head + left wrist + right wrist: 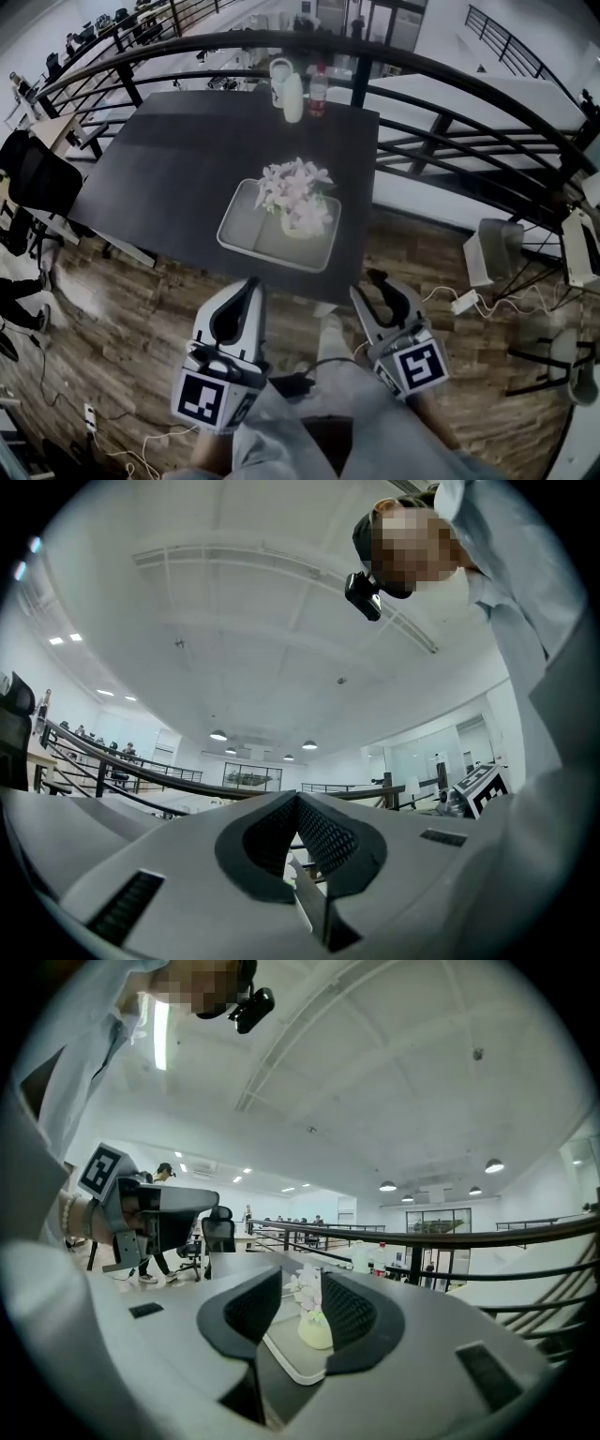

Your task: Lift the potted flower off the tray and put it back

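Currently, a wood-plank floor and a curved black railing surround a dark square tabletop.

A pale rectangular tray lies flat on the tabletop, close to its near edge and toward the right side.

Both grippers hang over the floor short of the tabletop, well apart from the tray.
- Left hand-held gripper: clenched. Its own view shows the two ribbed pads meeting at the tips with nothing between them.
- Right hand-held gripper: released. Its jaws stand apart and grip nothing; tray and flower show far off through the gap.

The potted flower stands upright on the tray, in its far right part. It has pale pink-white blossoms above a cream pot.

A white bottle, a red-capped bottle and a pale jug are grouped at the tabletop's far edge.
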`<act>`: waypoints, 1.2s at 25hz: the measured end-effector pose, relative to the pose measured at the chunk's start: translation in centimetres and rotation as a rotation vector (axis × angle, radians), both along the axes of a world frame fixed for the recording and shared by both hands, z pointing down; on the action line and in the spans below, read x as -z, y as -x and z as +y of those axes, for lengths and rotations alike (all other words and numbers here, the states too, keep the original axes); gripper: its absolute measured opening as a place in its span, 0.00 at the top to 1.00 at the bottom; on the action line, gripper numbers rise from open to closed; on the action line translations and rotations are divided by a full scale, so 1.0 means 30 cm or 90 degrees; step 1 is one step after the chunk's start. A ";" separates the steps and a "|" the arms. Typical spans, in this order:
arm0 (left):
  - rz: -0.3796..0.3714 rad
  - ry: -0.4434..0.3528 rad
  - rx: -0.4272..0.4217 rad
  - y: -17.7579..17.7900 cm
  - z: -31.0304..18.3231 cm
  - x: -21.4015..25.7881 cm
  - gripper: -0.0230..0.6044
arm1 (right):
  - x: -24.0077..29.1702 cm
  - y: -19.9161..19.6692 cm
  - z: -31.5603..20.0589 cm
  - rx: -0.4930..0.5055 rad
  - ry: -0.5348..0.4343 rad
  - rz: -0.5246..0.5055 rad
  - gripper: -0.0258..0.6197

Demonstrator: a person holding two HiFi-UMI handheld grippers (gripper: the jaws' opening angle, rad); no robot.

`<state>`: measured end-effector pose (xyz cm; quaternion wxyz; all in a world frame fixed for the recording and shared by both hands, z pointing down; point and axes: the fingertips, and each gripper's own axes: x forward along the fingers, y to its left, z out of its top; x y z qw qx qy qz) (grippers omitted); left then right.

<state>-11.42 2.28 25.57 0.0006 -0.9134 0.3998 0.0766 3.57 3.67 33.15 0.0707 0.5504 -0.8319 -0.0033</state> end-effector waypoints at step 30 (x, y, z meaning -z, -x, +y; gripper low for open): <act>-0.040 0.083 0.135 -0.022 -0.351 -0.145 0.97 | -0.325 0.014 -0.482 0.178 0.142 0.042 0.48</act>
